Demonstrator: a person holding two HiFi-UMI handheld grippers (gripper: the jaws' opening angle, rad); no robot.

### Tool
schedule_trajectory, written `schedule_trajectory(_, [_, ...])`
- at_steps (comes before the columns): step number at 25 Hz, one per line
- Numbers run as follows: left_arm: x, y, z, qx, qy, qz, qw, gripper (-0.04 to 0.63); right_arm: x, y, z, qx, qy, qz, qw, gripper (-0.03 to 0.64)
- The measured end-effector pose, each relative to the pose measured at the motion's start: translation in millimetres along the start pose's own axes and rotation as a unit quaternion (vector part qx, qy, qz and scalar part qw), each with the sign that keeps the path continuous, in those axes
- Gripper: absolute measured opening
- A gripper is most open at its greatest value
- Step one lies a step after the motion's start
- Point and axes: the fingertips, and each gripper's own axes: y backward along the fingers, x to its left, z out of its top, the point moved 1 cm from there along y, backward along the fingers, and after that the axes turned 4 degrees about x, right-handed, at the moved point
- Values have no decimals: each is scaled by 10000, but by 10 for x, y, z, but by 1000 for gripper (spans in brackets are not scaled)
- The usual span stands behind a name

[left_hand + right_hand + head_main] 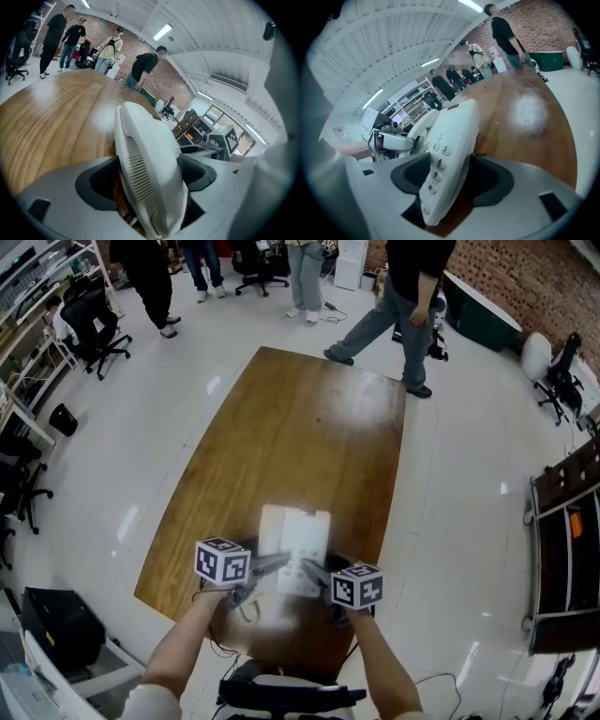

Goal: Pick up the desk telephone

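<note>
Grasp step: desk telephone (296,538) sits at desk's (281,427) near end, left hand-held gripper (149,171) spread round handset side, right hand-held gripper (445,180) pinching keypad edge (seemingly firm); next, close left & lift level.

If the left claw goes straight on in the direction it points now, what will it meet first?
The desk telephone. Its handset side already stands between the wide jaws of the left claw, so going on would probably push it deeper in; depth is unclear.
</note>
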Motion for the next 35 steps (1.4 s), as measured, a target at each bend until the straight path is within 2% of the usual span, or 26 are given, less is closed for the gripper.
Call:
schedule_trajectory(10, [-9,79,37,-572,170,334,9977,363,21,10,-3,-354,-304,-167,9988,255])
schedule_trajectory(13, [-80,121,72,-763,0,409,9962,357,65,57,27,-503,-287,-166,9982,253])
schedule_trajectory(19, [-280,234,159,-1047,-569,545,9914,350,135,193,103,-991,-75,-284,9946,249])
schedule_trajectory(24, [-360,389,283,-1550,-590,565,9845,345,242,311,269,-1388,145,-215,9900,241])
schedule_trajectory(29, [-529,550,423,-1853,-832,634,9771,342,379,439,367,-1596,283,-165,9866,241])
schedule_trajectory(35, [-692,806,567,-2227,-939,714,9677,340,627,616,573,-1920,661,-217,9789,250])
